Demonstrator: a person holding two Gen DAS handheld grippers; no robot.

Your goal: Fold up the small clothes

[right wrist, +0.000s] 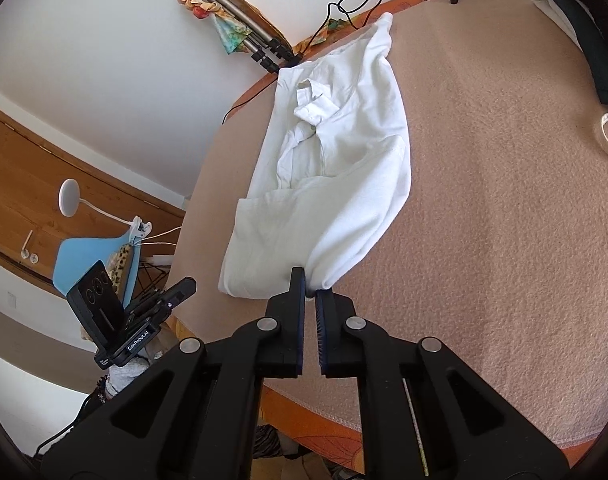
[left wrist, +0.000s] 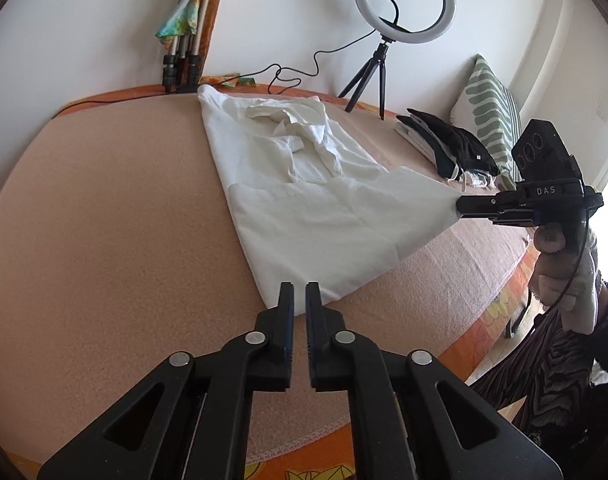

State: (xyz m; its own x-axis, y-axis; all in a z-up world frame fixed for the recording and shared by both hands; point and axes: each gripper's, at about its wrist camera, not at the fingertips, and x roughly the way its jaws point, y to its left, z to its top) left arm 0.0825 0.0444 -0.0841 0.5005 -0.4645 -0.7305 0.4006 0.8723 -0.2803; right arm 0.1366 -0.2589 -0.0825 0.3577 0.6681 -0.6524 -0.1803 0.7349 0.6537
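A white collared shirt point(left wrist: 304, 184) lies on a beige blanket point(left wrist: 104, 220), collar toward the wall, partly folded lengthwise. My right gripper point(right wrist: 309, 286) is shut on the shirt's point(right wrist: 335, 160) lower right hem corner and holds it lifted and pulled taut; it also shows in the left wrist view point(left wrist: 461, 205). My left gripper point(left wrist: 300, 292) hovers just before the shirt's near hem corner, jaws nearly closed with a narrow gap and nothing between them. It shows in the right wrist view point(right wrist: 184, 286), left of the shirt.
A stack of dark and white folded clothes point(left wrist: 447, 144) lies at the right, beside a striped green cushion point(left wrist: 489, 108). A ring light on a tripod point(left wrist: 403, 4) and a bundle of tripods point(left wrist: 184, 64) stand by the wall. The blanket's stitched edge point(right wrist: 423, 428) is close.
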